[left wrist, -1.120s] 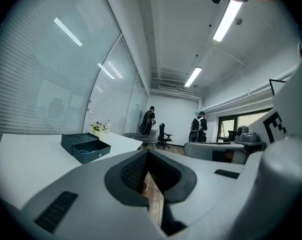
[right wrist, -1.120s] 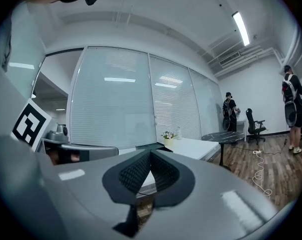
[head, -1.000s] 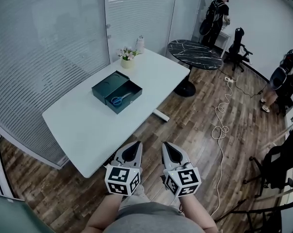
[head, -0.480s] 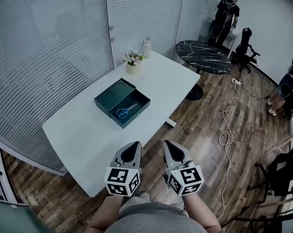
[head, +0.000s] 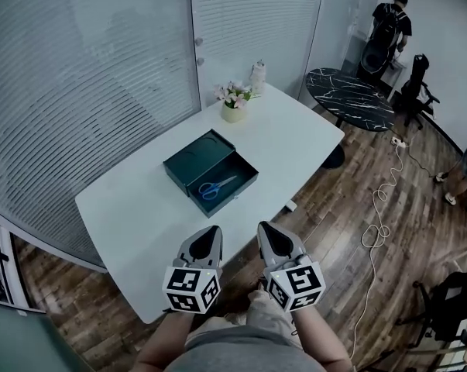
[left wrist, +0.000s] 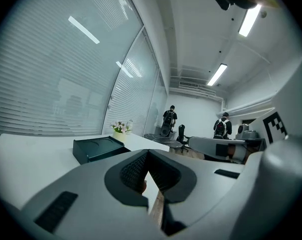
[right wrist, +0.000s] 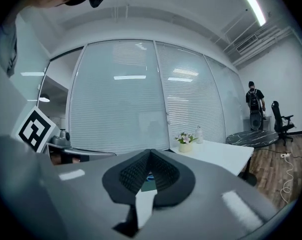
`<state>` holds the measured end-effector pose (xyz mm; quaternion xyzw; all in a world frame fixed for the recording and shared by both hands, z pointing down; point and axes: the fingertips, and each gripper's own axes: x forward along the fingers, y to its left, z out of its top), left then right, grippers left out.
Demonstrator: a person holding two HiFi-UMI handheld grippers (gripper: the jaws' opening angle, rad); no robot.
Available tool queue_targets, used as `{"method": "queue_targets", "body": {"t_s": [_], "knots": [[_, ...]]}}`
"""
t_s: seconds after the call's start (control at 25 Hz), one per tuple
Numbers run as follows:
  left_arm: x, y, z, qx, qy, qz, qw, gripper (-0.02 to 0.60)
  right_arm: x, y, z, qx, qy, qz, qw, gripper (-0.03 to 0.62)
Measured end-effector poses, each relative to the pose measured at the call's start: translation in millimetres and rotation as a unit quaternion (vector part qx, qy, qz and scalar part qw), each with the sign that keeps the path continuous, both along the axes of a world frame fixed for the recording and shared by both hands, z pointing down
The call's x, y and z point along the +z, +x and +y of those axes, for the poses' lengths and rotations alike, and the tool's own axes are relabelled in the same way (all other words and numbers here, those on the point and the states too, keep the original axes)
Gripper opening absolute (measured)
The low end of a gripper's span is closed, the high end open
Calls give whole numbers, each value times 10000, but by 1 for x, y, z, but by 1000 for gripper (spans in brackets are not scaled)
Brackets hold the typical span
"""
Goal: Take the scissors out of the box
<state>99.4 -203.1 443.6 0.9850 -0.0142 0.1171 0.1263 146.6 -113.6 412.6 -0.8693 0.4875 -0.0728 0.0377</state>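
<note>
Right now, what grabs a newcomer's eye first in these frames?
First, the open dark green box mid-way along the white table, with blue-handled scissors lying in its tray. Next, the left tool and right tool, each carrying a marker cube. They are side by side at the bottom of the head view, both shut, empty and well short of the box. A small flower pot stands at the table's far end.

an office: slatted glass partitions (head: 86, 91), a white desk (head: 132, 208), a swivel chair (head: 417, 76), a round marble table (head: 349, 99).
</note>
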Motion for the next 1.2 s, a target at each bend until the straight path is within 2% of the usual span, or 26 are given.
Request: {"method": "queue_targets", "body": {"t_s": [0.16,0.28,0.6,0.92,1.2], "knots": [[10,21,-16,-318,82,-64,9994,5,7,30,-22,-442,-9,-4,9990,9],[18,39,-39,-759,22,-121,9970,5,9,55,-45,-867,-86,30,9962,9],[13,83,-77,-1814,-100,-57,9834,5,3,116,-103,-2046,-289,175,9783,9],[24,95,-103,-2793,-279,-77,9598,5,20,138,-149,-3171,-583,267,9462,9],[34,87,-119,-3543,-334,-162,9344,5,47,143,-193,-4054,-1050,427,9071,9]]}}
